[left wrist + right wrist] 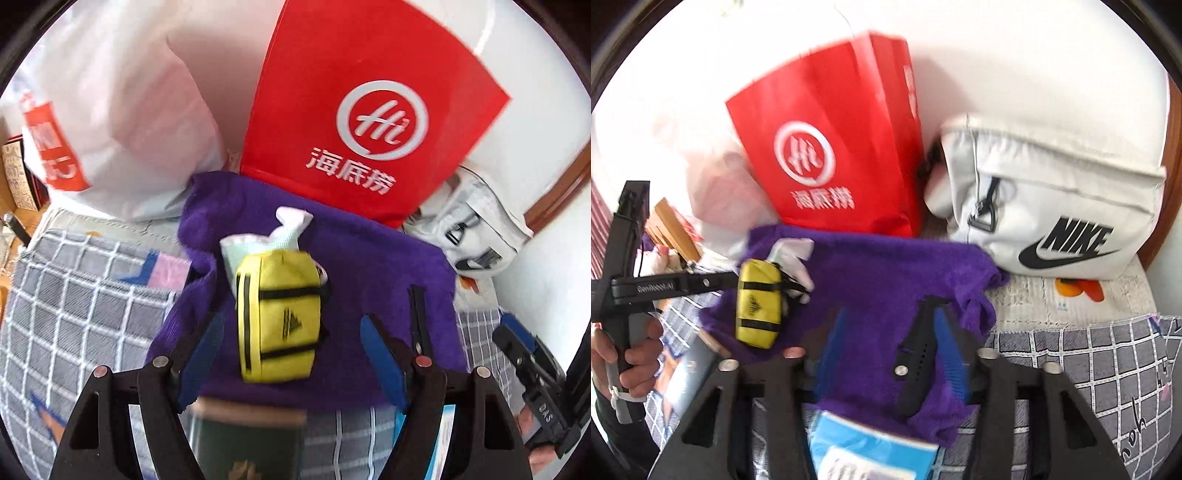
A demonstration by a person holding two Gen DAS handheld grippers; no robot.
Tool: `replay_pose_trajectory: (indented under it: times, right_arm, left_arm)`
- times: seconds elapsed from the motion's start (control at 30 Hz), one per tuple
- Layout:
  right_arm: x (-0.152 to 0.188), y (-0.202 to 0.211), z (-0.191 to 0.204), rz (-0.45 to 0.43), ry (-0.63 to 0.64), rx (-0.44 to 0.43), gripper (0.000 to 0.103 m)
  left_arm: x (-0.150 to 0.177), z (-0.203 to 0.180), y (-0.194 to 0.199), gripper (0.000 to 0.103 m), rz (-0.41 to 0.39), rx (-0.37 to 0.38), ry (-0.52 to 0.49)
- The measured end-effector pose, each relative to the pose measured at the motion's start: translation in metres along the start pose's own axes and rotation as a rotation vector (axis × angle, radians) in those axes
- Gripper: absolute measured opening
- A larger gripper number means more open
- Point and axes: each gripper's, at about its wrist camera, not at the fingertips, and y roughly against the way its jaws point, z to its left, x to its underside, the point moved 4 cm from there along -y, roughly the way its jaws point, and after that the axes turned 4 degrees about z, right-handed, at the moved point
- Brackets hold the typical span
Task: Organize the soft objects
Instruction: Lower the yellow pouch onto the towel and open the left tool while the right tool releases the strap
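Nearest the left wrist camera, a dark green booklet-like object, blurred, lying between the black gripper arms on a grey checked bedcover. Just beyond, left gripper with blue-padded fingers spread apart, one on each side of a small yellow pouch with black straps; whether the pads touch the pouch cannot be told. Pouch resting on a purple fuzzy towel spread over the bedcover, with a pale mint and white sock poking out from behind its far end. Black strap-like strip lying on the towel to the right. Nearest the right wrist camera, a light blue packet, blurred, at the towel's near edge. Right gripper held over the towel, fingers apart, with the same black strip lying between them beside the right blue pad; nothing clamped. Off to the left in that view, a bare hand wrapped around the handle of the other gripper. Farther back, against the white wall, a red paper bag with a white circular logo and Chinese characters standing upright at the towel's far edge, a white plastic bag with a red label to its left, and a white Nike bag to its right.
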Motion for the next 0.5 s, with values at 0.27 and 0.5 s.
replay_pose_trajectory:
  times: [0.27, 0.5]
  right_arm:
    - [0.045, 0.045, 0.04, 0.035, 0.056, 0.003, 0.057]
    - [0.122, 0.089, 0.072, 0.07, 0.042, -0.018, 0.057]
  left_arm:
    - [0.055, 0.017, 0.05, 0.075, -0.053, -0.015, -0.003]
    - [0.109, 0.024, 0.064, 0.075, -0.031, -0.004, -0.006]
